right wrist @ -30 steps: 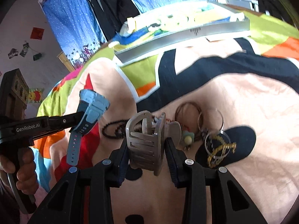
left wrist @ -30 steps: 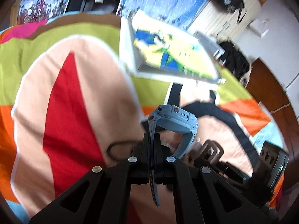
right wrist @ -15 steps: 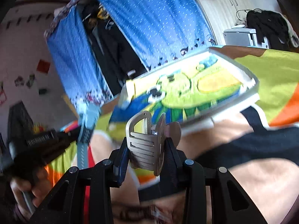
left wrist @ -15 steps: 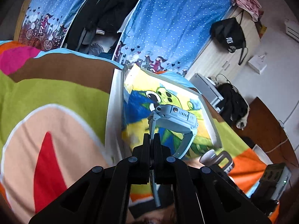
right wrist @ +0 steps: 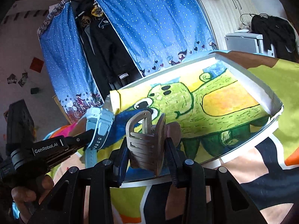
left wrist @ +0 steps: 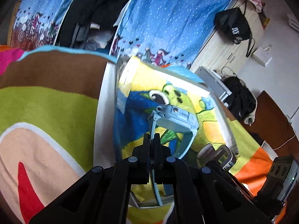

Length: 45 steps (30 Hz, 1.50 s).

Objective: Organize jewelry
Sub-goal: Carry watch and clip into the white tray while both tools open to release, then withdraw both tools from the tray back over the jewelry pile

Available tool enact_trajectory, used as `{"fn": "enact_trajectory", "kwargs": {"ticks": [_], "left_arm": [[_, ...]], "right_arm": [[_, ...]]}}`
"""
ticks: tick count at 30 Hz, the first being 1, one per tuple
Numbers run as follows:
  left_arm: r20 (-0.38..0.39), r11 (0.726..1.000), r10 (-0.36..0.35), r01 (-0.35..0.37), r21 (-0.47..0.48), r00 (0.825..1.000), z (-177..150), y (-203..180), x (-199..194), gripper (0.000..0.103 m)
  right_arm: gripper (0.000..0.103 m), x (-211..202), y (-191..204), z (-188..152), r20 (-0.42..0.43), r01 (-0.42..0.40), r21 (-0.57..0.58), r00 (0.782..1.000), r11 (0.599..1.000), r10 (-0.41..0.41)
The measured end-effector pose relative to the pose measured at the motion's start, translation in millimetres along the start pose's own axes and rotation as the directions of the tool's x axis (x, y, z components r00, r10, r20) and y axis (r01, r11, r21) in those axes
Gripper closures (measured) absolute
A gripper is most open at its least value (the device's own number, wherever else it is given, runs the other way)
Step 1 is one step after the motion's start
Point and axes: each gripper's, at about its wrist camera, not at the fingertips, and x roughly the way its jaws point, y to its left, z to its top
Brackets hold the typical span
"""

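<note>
My left gripper (left wrist: 151, 140) is shut on the strap of a light blue watch (left wrist: 175, 117), which hangs over the white tray (left wrist: 101, 112). The same watch (right wrist: 99, 125) and left gripper (right wrist: 82, 141) show at the left of the right wrist view. My right gripper (right wrist: 146, 149) is shut on a silver-grey hair claw clip (right wrist: 145, 145), held above the near rim of the tray (right wrist: 261, 93). A green and yellow cartoon drawing (right wrist: 196, 104) lines the tray's floor. In the left wrist view the hair claw clip (left wrist: 222, 155) appears low right.
The tray lies on a bed with a bright multicoloured blanket (left wrist: 46, 108). Behind it hang blue dotted curtains (right wrist: 149, 22) with dark clothes between them. A person's hand (right wrist: 28, 188) holds the left gripper's handle. A wooden cabinet and a black bag (left wrist: 235, 26) stand at the far right.
Both grippers moved forward from the jewelry pile on the blanket to above the tray, each keeping its item. The rings and bracelets on the blanket have left the view.
</note>
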Motion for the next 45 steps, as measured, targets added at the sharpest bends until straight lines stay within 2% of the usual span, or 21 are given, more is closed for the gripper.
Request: {"fn": "enact_trajectory", "kwargs": {"ticks": [8, 11, 14, 16, 17, 19, 21, 23, 25, 27, 28, 32, 34, 36, 41, 45], "left_arm": [[-0.037, 1.0, 0.017, -0.017, 0.001, 0.999, -1.5, 0.5, 7.3, 0.101], [-0.05, 1.0, 0.03, -0.03, 0.002, 0.998, -1.8, -1.2, 7.4, 0.094], [-0.046, 0.999, 0.027, -0.026, 0.021, 0.999, -1.7, -6.2, 4.2, 0.084], [-0.047, 0.999, 0.014, -0.012, 0.034, 0.999, -2.8, -10.3, 0.2, 0.068], [-0.04, 0.999, 0.015, -0.013, 0.045, 0.999, -4.4, -13.6, -3.6, 0.065], [-0.021, 0.997, 0.033, -0.031, 0.07, 0.999, -8.1, -19.5, -12.2, 0.054], [-0.009, 0.994, 0.053, -0.052, 0.094, 0.999, -11.7, -25.1, -19.4, 0.049], [0.0, 0.991, 0.075, -0.074, 0.115, 0.997, -15.6, -30.8, -26.2, 0.039], [0.033, 0.988, 0.095, -0.098, 0.118, 0.995, -19.6, -35.6, -37.6, 0.028], [0.07, 0.988, 0.095, -0.103, 0.118, 0.993, -23.9, -40.7, -53.6, 0.017], [0.083, 0.987, 0.097, -0.107, 0.118, 0.992, -25.4, -42.8, -59.0, 0.012], [0.156, 0.978, 0.121, -0.145, 0.151, 0.98, -35.2, -56.2, -93.2, 0.011], [0.195, 0.969, 0.13, -0.167, 0.184, 0.972, -46.6, -63.8, -112.8, 0.009], [0.228, 0.959, 0.135, -0.185, 0.216, 0.964, -60.2, -70.2, -131.4, 0.009], [0.304, 0.93, 0.135, -0.226, 0.29, 0.943, -101.6, -83.4, -175.3, 0.002], [0.327, 0.912, 0.12, -0.234, 0.335, 0.937, -129.4, -97.7, -197.8, 0.002]], "right_arm": [[0.068, 12.6, -2.8, -7.9, -0.03, 0.042, -0.024, 0.999, 0.999, -0.043], [0.068, 11.9, -3.8, -7.9, -0.032, 0.046, -0.024, 0.998, 0.999, -0.047], [0.068, 9.6, -6.5, -7.2, -0.037, 0.051, -0.011, 0.998, 0.999, -0.051], [0.067, 7.0, -8.4, -6.8, -0.041, 0.053, 0.001, 0.998, 0.999, -0.053], [0.065, 5.1, -9.2, -6.8, -0.041, 0.054, 0.005, 0.998, 0.999, -0.053], [0.056, -1.0, -10.6, -6.8, -0.034, 0.063, 0.013, 0.997, 0.998, -0.063], [0.054, -8.4, -11.9, -6.0, -0.027, 0.066, 0.024, 0.997, 0.998, -0.066], [0.054, -17.3, -12.9, -4.6, -0.02, 0.069, 0.031, 0.997, 0.997, -0.068], [0.046, -27.6, -12.7, -4.2, -0.008, 0.083, 0.025, 0.997, 0.996, -0.083], [0.032, -43.9, -11.1, -4.0, 0.02, 0.102, 0.013, 0.995, 0.995, -0.102], [0.031, -50.4, -10.1, -3.5, 0.031, 0.106, 0.009, 0.994, 0.994, -0.106], [0.019, -80.2, -3.6, -1.9, 0.076, 0.118, -0.025, 0.99, 0.993, -0.116], [0.009, -97.9, 1.6, -3.4, 0.104, 0.125, -0.048, 0.987, 0.991, -0.119], [0.006, -116.5, 7.3, -6.7, 0.137, 0.127, -0.07, 0.984, 0.989, -0.117], [0.0, -155.5, 20.3, -17.2, 0.186, 0.113, -0.112, 0.978, 0.987, -0.091], [0.0, -185.0, 30.8, -33.8, 0.213, 0.108, -0.143, 0.974, 0.984, -0.076]]}}
